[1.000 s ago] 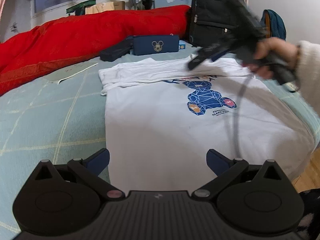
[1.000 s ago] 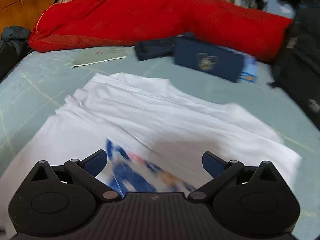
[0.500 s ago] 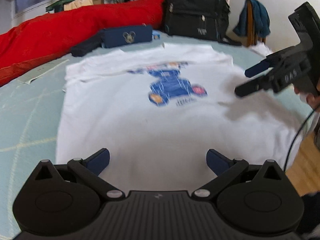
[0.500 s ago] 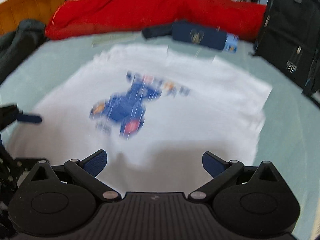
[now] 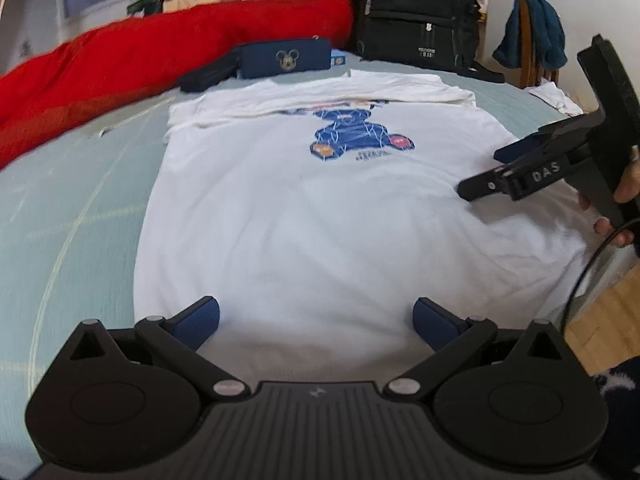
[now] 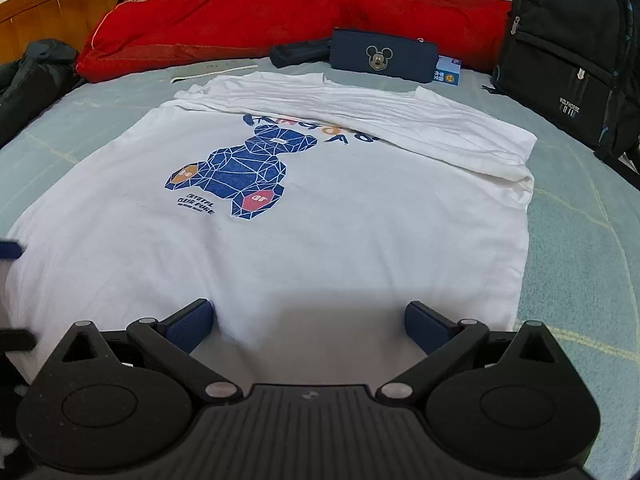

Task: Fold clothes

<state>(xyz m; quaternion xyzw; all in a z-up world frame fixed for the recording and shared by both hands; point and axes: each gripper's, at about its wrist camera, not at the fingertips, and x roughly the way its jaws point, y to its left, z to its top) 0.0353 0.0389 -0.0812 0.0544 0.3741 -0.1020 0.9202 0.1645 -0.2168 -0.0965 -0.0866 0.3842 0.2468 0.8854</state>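
A white T-shirt (image 5: 304,216) with a blue bear print (image 5: 356,136) lies flat on the bed, its top part folded down over the chest; it also shows in the right wrist view (image 6: 320,224). My left gripper (image 5: 316,322) is open and empty over the shirt's near hem. My right gripper (image 6: 308,326) is open and empty over the hem at the shirt's right side. The right gripper also shows in the left wrist view (image 5: 496,174), just above the shirt's right edge.
A red quilt (image 6: 280,20) lies along the far side of the light green bed (image 5: 68,216). A navy Mickey pouch (image 6: 380,58), a black case (image 6: 300,52) and a black backpack (image 6: 572,52) sit beyond the shirt. Wooden floor (image 5: 604,316) shows at the right.
My right gripper has pulled back from the folded top part to the shirt's near right edge. My left gripper has swung so that the shirt is centred before it.
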